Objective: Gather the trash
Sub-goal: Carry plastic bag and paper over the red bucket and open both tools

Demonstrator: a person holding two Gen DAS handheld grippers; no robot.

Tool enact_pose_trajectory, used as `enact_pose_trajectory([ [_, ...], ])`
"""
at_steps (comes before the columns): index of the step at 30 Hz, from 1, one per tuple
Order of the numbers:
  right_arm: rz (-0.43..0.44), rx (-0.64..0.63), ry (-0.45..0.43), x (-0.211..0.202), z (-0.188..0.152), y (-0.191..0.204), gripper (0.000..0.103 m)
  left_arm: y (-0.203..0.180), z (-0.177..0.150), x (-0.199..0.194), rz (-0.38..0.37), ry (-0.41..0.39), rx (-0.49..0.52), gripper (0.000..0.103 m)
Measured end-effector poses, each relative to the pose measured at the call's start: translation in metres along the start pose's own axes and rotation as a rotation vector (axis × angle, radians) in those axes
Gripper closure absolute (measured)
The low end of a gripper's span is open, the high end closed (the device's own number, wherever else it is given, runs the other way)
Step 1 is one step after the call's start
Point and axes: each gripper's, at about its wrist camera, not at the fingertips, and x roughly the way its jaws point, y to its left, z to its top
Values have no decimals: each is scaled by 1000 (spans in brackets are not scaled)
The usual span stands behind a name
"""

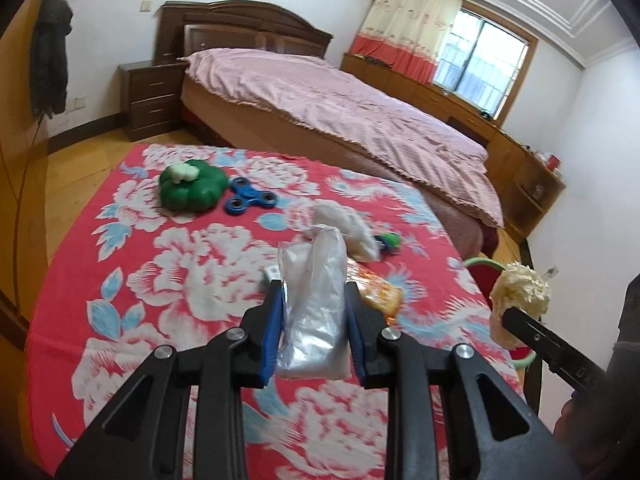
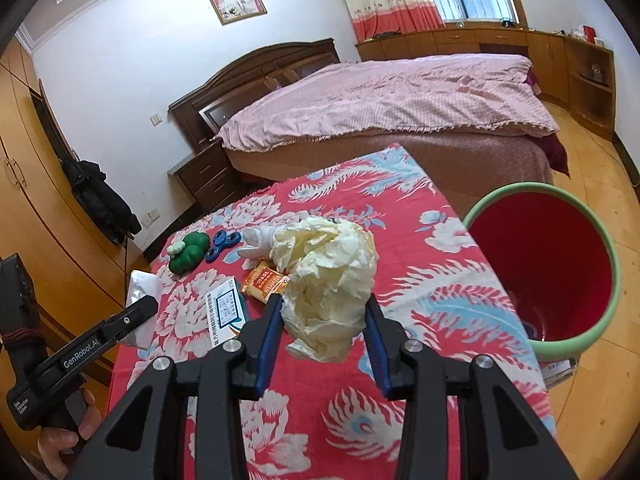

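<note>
My left gripper [image 1: 313, 292] is shut on a clear crumpled plastic bag [image 1: 316, 308], held above the red flowered tablecloth [image 1: 168, 280]. My right gripper [image 2: 323, 304] is shut on a wad of cream-coloured crumpled paper [image 2: 328, 280]; the same wad [image 1: 520, 292] shows at the right of the left wrist view. The left gripper with its bag [image 2: 140, 300] shows at the left of the right wrist view. An orange snack wrapper [image 2: 264, 282], a white-and-blue packet [image 2: 226, 312] and a white glove [image 2: 258, 242] lie on the cloth. A red bin with a green rim [image 2: 548, 268] stands beside the table's right edge.
A green toy [image 1: 188, 190] and a blue fidget spinner [image 1: 250, 199] lie at the far left of the table. Beyond it stands a bed with a pink cover [image 1: 340, 108]. A person's hand [image 2: 60, 440] grips the left tool's handle. Wooden floor surrounds the table.
</note>
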Motion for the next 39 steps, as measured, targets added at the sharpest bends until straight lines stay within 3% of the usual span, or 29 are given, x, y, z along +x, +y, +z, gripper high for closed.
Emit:
enact_pose_trajectory([
  [11, -58, 49, -89, -47, -5, -28, 61, -63, -5, -10, -99, -4, 112, 73],
  [18, -110, 116, -115, -59, -1, -68, 61, -114, -6, 4, -166, 24, 209, 73],
  [27, -178, 187, -103, -48, 7, -122, 60, -181, -8, 60, -254, 116, 317, 73],
  [39, -235, 279, -31, -10, 6, -197, 59, -247, -30, 135, -313, 229, 418, 73],
])
